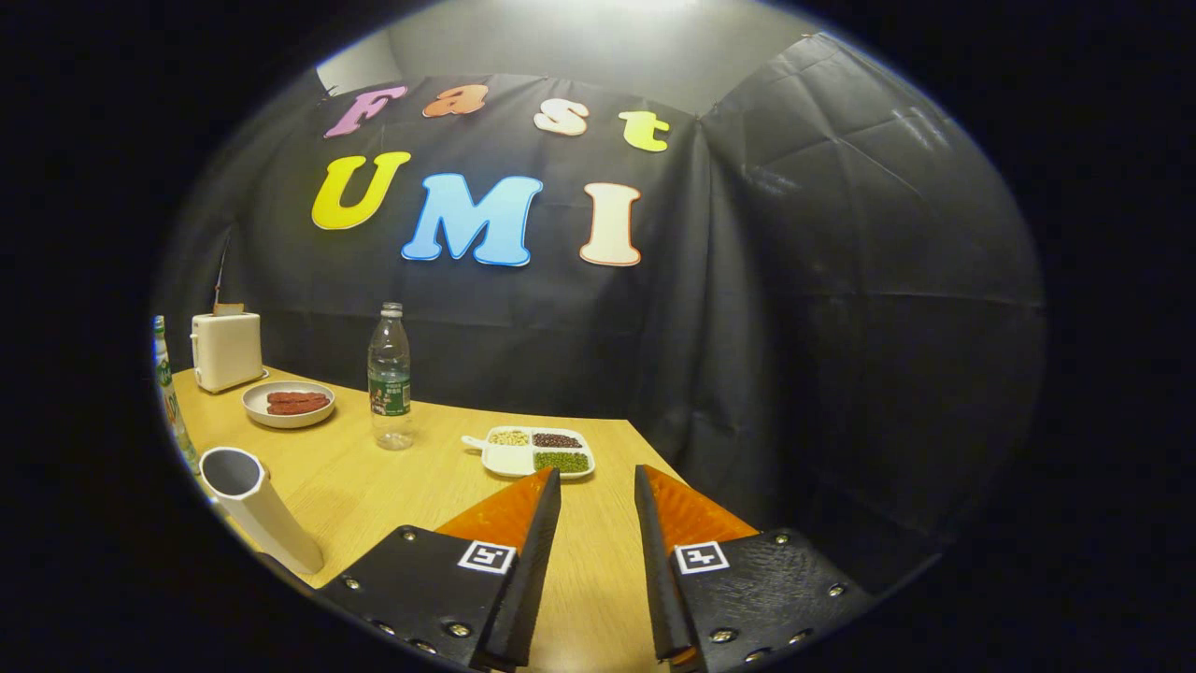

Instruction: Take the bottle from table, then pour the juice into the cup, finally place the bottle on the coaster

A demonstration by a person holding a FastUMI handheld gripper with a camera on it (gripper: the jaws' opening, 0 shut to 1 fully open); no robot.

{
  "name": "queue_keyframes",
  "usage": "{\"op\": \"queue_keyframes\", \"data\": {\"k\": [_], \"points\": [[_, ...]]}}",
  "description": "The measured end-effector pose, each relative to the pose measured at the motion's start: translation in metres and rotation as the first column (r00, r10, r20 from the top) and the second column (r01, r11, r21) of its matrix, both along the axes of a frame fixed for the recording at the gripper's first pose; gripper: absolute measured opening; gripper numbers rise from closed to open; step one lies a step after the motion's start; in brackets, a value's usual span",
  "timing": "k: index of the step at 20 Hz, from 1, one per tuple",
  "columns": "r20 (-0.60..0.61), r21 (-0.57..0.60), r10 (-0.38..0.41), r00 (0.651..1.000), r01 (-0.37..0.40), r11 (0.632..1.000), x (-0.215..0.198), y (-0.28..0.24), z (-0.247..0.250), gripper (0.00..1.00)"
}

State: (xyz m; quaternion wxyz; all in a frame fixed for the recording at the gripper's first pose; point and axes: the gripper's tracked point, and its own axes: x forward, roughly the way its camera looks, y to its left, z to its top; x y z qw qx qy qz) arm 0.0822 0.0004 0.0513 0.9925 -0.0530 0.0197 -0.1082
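A clear plastic bottle with a green label stands upright on the wooden table, well beyond my fingers and off to their left. My gripper hovers over the table's right part, open, with only bare tabletop in the gap between its fingers. A tall white cup stands close by on the left, nearer than the bottle. Part of another green-labelled bottle peeks in at the far left, behind the cup.
A white divided tray of beans and grains lies just ahead of my fingers. A white bowl holding reddish food sits left of the bottle, with a white toaster behind it. The table's right edge runs close beside my right finger.
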Motion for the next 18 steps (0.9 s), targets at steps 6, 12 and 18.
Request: {"op": "queue_keyframes", "data": {"k": [6, 12, 18], "points": [[0.015, -0.008, 0.03, 0.999, -0.03, 1.0, -0.008, 0.065, 0.031, 0.25], [0.124, 0.035, 0.108, 0.986, -0.113, 0.993, -0.041, 0.145, 0.077, 0.25], [0.175, 0.071, 0.206, 0.963, -0.221, 0.973, -0.067, 0.22, 0.094, 0.25]]}}
